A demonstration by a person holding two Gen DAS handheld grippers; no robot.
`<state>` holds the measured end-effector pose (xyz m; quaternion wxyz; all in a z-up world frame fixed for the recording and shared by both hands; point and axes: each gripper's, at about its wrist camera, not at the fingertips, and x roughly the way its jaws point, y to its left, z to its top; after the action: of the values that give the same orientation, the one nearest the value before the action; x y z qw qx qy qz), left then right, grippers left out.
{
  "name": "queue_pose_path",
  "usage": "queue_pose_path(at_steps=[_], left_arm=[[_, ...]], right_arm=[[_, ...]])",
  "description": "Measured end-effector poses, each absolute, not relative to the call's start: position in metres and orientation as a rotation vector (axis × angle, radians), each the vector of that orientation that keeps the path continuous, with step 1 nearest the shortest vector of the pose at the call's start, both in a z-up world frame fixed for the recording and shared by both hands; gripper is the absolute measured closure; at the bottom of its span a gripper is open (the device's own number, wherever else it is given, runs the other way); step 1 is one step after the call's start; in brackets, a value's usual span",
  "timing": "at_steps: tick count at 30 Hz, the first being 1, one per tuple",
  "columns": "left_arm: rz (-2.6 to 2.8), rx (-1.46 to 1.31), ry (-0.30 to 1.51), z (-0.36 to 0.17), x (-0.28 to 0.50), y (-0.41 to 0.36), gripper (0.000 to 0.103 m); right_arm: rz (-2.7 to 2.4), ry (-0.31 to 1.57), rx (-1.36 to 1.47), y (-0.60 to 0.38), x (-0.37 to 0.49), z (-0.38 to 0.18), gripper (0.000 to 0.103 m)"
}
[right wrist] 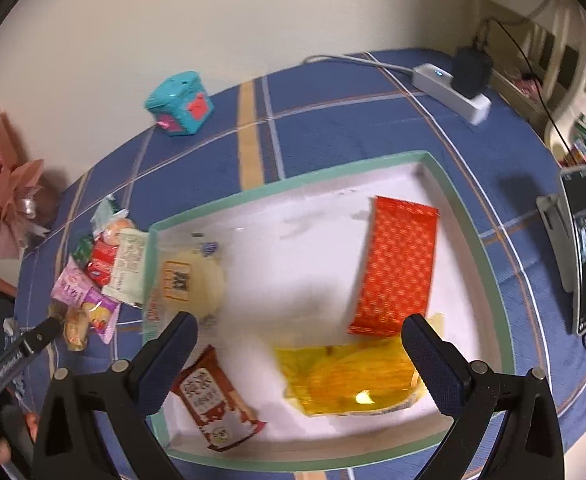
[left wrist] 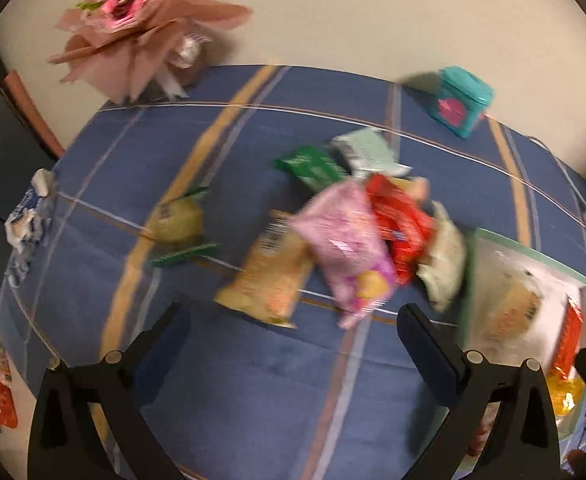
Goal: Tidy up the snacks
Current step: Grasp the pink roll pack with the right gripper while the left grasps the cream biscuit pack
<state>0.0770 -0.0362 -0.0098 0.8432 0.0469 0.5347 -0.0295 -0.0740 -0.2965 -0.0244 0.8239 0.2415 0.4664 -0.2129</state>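
A loose pile of snack packets lies on the blue striped tablecloth [left wrist: 253, 380]: a pink packet [left wrist: 345, 240], a red one [left wrist: 401, 220], a tan one [left wrist: 269, 280], a green one [left wrist: 313, 166] and a yellowish one [left wrist: 177, 224] apart to the left. My left gripper [left wrist: 293, 310] hangs open just in front of the pile, holding nothing. A white tray with a green rim [right wrist: 285, 190] holds a red patterned packet [right wrist: 397, 268], a yellow packet [right wrist: 353, 380], a red-and-white packet [right wrist: 213, 400] and a pale packet [right wrist: 189, 276]. Above the tray, my right gripper [right wrist: 299, 320] is open and empty.
A teal box [right wrist: 181, 104] stands at the table's back edge, a pink bouquet [left wrist: 133, 20] at the far left corner. A power strip [right wrist: 449, 88] with a cable and a phone on a stand [right wrist: 585, 248] sit right of the tray. A crumpled wrapper [left wrist: 29, 216] lies at the left edge.
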Motion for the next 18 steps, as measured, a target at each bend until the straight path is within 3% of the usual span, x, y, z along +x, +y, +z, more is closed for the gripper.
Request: queue_pose_path(at_steps=[10,18], left_arm=[[0.133,-0.024,1.142,-0.016,0.094,0.053,0.0],[0.137,-0.045,1.146,-0.022,0.101,0.07,0.0]], right_arm=[[-0.313,0.988,0.454,-0.236,-0.038,-0.017,0.0],[-0.15,0.974,0.398,-0.166,0.001,-0.013,0.0]])
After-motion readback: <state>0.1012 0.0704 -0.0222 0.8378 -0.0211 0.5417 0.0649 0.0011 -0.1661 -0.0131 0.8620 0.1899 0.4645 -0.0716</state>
